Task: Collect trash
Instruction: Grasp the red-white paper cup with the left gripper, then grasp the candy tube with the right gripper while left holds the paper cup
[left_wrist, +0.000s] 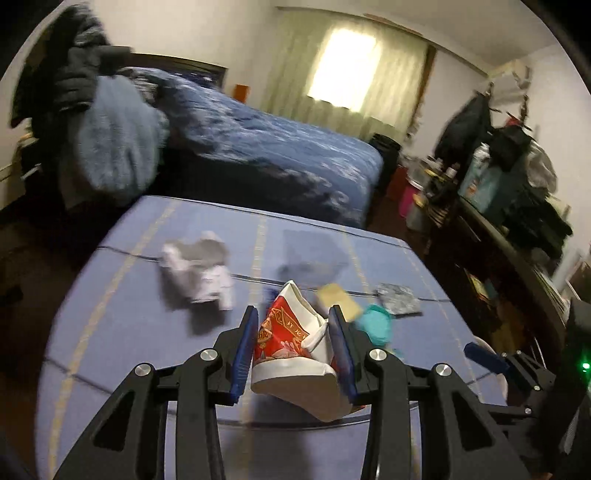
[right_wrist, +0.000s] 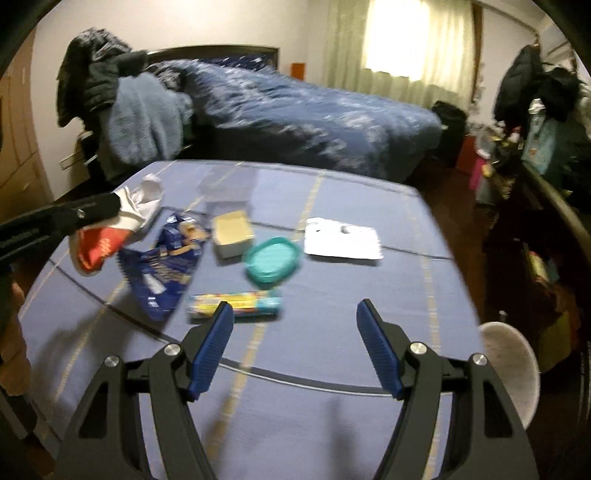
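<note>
My left gripper (left_wrist: 293, 310) is shut on a crushed red and white paper cup (left_wrist: 291, 350), held just above the table with its base toward the camera. In the right wrist view the same cup (right_wrist: 98, 245) hangs at the far left in the left gripper's fingers (right_wrist: 96, 208). My right gripper (right_wrist: 294, 304) is open with nothing between its fingers, above the cloth near a colourful wrapped roll (right_wrist: 236, 302). On the table lie a blue snack bag (right_wrist: 166, 258) and a crumpled white paper (left_wrist: 199, 269).
The table has a lilac striped cloth (right_wrist: 332, 350). On it are a beige box (right_wrist: 232, 232), a teal lid (right_wrist: 271, 258), a flat white sheet (right_wrist: 343, 242) and a clear container (right_wrist: 225, 188). Behind is a bed (right_wrist: 314, 118). A white chair (right_wrist: 509, 369) stands right.
</note>
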